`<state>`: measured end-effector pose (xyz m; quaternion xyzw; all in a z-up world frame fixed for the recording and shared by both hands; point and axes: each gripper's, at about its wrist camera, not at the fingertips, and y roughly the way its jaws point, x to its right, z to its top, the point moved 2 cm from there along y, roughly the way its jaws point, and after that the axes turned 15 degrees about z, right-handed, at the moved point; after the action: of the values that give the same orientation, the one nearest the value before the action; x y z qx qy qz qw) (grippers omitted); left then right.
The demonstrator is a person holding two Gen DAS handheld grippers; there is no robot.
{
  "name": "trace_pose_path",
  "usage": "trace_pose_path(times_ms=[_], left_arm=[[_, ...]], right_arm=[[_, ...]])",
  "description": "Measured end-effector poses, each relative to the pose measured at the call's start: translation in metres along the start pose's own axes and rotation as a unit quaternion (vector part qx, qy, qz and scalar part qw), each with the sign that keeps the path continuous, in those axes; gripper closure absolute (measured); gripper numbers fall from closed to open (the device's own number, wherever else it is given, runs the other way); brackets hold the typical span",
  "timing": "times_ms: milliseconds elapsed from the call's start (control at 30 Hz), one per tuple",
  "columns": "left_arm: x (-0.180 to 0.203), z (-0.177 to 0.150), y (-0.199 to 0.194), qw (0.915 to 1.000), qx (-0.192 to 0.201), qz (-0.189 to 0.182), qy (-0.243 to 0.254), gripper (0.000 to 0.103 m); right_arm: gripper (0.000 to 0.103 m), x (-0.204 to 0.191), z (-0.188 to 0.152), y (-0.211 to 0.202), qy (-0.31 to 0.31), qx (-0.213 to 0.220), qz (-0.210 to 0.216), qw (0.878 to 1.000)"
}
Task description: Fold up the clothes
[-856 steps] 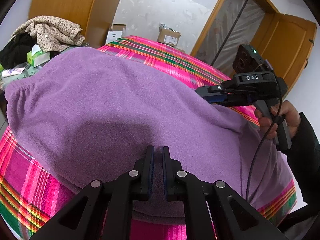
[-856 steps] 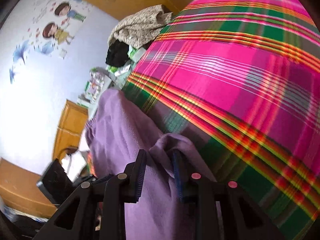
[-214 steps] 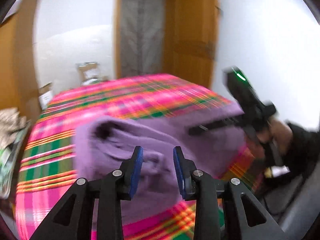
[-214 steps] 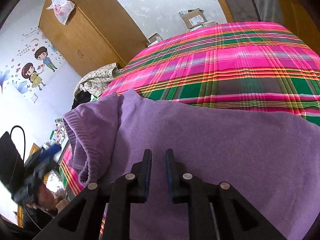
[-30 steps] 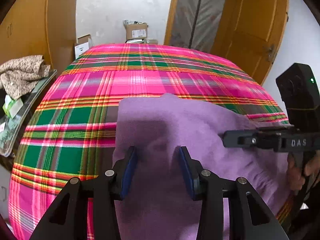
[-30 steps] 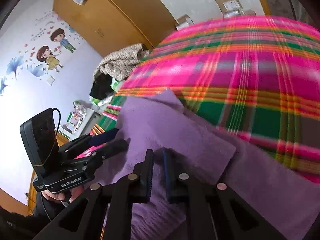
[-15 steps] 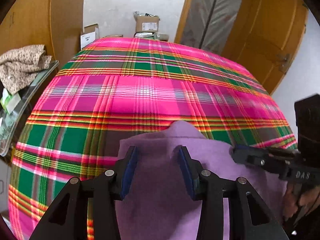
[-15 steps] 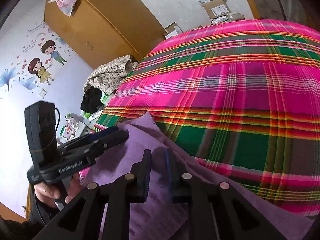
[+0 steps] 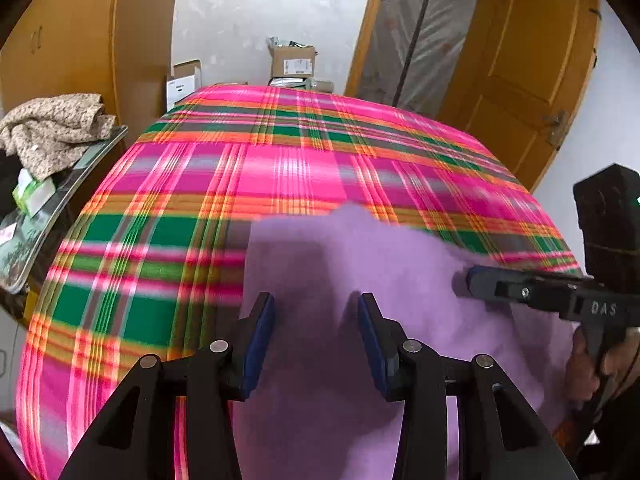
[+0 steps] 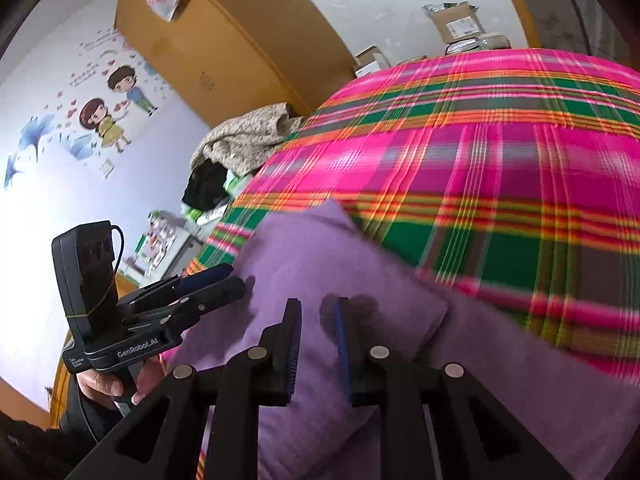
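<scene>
A purple knit garment lies folded on the pink and green plaid bed cover, near its front edge. My left gripper hovers over the garment's left part, open, with the cloth lying beneath the pads and not pinched. From the right, my right gripper reaches over the same cloth. In the right wrist view the right gripper sits above a folded layer of the garment; its jaws are opening and nothing is clamped between them. The left gripper points in from the left.
A heap of patterned clothes rests on a side table left of the bed. Cardboard boxes stand beyond the far edge, a wooden wardrobe at left, a door at right. A person's hand grips the left tool.
Both views pulled back from the garment half a second ago and have come forward over it again. The right gripper's jaws stand wider than before. The left jaws keep the same width.
</scene>
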<state>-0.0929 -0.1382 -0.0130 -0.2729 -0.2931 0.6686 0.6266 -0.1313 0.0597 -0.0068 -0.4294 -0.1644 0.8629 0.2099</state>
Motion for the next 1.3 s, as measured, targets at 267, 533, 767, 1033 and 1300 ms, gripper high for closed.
trace_pose_path(times_ms=[267, 533, 767, 1033, 1300], left_arm=[[0.005, -0.046, -0.034, 0.9997, 0.019, 0.013, 0.006, 0.058], [0.039, -0.062, -0.056, 0.9977, 0.040, -0.014, 0.054, 0.058], [0.050, -0.088, -0.058, 0.9959, 0.050, -0.007, 0.075, 0.059], [0.049, -0.092, -0.058, 0.9961, 0.065, 0.000, 0.058, 0.059], [0.049, -0.092, -0.056, 0.9971, 0.064, 0.003, 0.040, 0.058]], right_arm=[[0.082, -0.021, -0.025, -0.013, -0.046, -0.017, -0.035, 0.998], [0.080, -0.053, -0.057, -0.013, -0.117, -0.048, -0.052, 0.991], [0.072, -0.054, -0.072, -0.017, -0.129, -0.046, -0.071, 0.988], [0.070, -0.053, -0.071, -0.014, -0.127, -0.046, -0.077, 0.988], [0.069, -0.053, -0.071, -0.012, -0.129, -0.049, -0.081, 0.987]])
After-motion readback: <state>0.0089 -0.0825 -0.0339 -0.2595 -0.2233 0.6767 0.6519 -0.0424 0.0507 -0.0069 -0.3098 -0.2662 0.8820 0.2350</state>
